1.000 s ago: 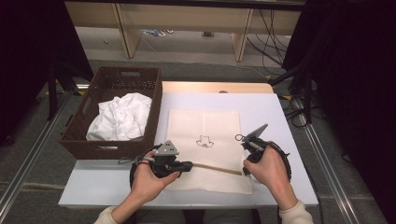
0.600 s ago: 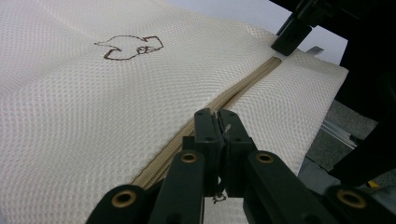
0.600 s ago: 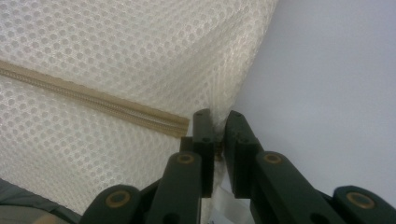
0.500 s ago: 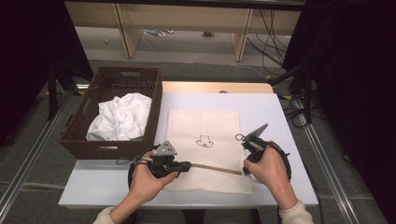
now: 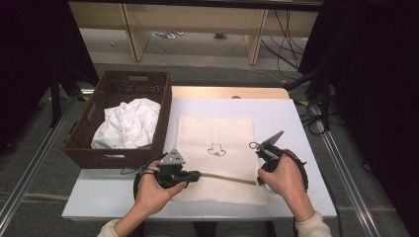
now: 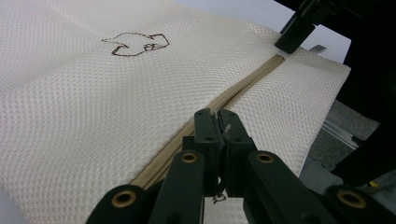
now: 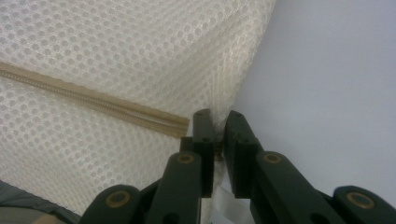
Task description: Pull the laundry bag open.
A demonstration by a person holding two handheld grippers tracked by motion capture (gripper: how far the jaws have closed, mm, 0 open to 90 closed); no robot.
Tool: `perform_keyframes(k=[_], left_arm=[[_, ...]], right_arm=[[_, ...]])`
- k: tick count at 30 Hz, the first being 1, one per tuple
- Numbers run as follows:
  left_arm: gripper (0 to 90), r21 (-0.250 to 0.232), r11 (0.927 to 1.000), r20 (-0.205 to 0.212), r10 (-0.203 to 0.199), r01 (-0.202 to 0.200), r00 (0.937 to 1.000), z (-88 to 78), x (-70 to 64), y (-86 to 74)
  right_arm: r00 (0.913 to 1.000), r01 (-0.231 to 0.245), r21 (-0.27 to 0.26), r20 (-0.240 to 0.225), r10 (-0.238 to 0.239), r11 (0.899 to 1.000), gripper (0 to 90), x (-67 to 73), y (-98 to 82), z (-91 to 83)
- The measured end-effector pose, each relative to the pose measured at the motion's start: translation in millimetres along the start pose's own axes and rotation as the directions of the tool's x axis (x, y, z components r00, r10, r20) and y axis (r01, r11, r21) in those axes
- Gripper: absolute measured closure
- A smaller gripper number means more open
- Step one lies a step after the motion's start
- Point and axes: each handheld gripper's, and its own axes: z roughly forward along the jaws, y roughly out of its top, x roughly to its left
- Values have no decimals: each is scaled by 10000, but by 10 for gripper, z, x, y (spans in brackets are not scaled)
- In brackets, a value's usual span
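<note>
Mesh bag (image 5: 217,163) flat on table (image 5: 291,123) — zipper (image 6: 224,100) end in left jaws, edge in right

Even overhead light, dark surrounds — close-ups soft, no glare.

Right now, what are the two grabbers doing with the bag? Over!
Left gripper shut on zipper pull. Right gripper shut on mesh bag edge. Zipper closed. Nothing blocking.

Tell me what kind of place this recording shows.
Probably a lab recording station, not a home: a white table on a metal rail frame, black curtains around it, loose cables on the floor.
</note>
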Motion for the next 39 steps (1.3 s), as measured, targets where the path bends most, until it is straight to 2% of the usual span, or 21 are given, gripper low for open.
perform_keyframes(k=[2, 3, 4, 5, 6, 7, 9, 10, 12, 14, 15, 19, 22, 23, 27, 30, 32, 33, 37, 38, 39], left_arm=[[870, -21, 9999, 12, -125, 125, 9999, 0, -1, -6], [870, -90, 9997, 15, -227, 227, 9997, 5, -8, -9], [869, -90, 9997, 15, -227, 227, 9997, 5, -8, -9], [870, -94, 9997, 9, -222, 222, 9998, 2, -6, -11], [870, -84, 9997, 1, -224, 224, 9997, 1, -6, -12], [870, -86, 9997, -7, -220, 220, 9998, 0, -6, -14], [870, -69, 9999, -5, -102, 102, 9999, -6, 7, -13], [870, 13, 9998, -64, -188, 188, 9998, -13, 8, -17], [870, -22, 10000, -21, -90, 90, 10000, -15, 17, -18], [870, 37, 10000, 19, 49, -49, 10000, -23, 36, -21], [870, 75, 9999, -52, -135, 135, 9999, -26, 25, -26], [870, 85, 9998, 63, -195, 194, 9998, -28, 25, -29], [870, 10, 10000, 31, -30, 30, 10000, -24, 32, -30], [870, -72, 9998, -53, -170, 170, 9998, -22, 22, -34], [870, 1, 10000, -31, -22, 22, 10000, -37, 40, -39], [870, 18, 9998, -79, -223, 223, 9997, -38, 33, -47], [870, -3, 10000, -23, -76, 76, 10000, -45, 47, -46], [870, 25, 9997, -74, -240, 240, 9997, -49, 41, -52], [870, 13, 10000, -52, -96, 96, 9999, -71, 60, -54], [870, -12, 9996, -127, -275, 275, 9995, -74, 53, -61], [870, -45, 9999, -117, -123, 122, 9999, -78, 62, -62]], right_arm=[[10000, 11, 10, -6, -11, 10000, 844, -1, 1, 1], [9986, 530, -307, 72, -528, 9981, 843, -38, 5, 24], [9985, 552, -201, 52, -551, 9983, 843, -43, 8, 20], [10000, 37, -21, 23, -37, 10000, 843, -12, 3, 10], [10000, -30, 229, 15, 30, 9997, 843, -10, 9, -9], [10000, 70, 222, 29, -71, 9997, 843, -15, 10, -8], [10000, -97, 18, 14, 97, 10000, 843, -3, 5, 4], [9999, -120, 29, 5, 120, 9999, 843, -2, 6, 3], [10000, 41, 281, -13, -41, 9996, 843, -18, 15, -13], [9999, 104, 232, -17, -103, 9997, 843, -27, 16, -7], [9999, 170, 222, -5, -170, 9996, 843, -32, 13, -4], [10000, 80, 191, 41, -81, 9998, 843, -15, 11, -5], [10000, 95, 237, -14, -95, 9997, 843, -22, 16, -8], [10000, 35, 253, 12, -35, 9997, 843, -18, 15, -11], [9999, 106, 249, 0, -106, 9996, 843, -28, 15, -6], [9999, 116, 205, 33, -116, 9997, 843, -23, 16, -2], [9999, 105, 256, -7, -105, 9996, 843, -29, 16, -3], [10000, 80, 269, 9, -80, 9996, 843, -27, 17, -3], [9999, 126, 240, 44, -127, 9996, 844, -31, 17, 0], [9999, 112, 248, 55, -113, 9996, 843, -31, 17, 1], [9999, 94, 256, 38, -95, 9996, 843, -29, 17, 0]])
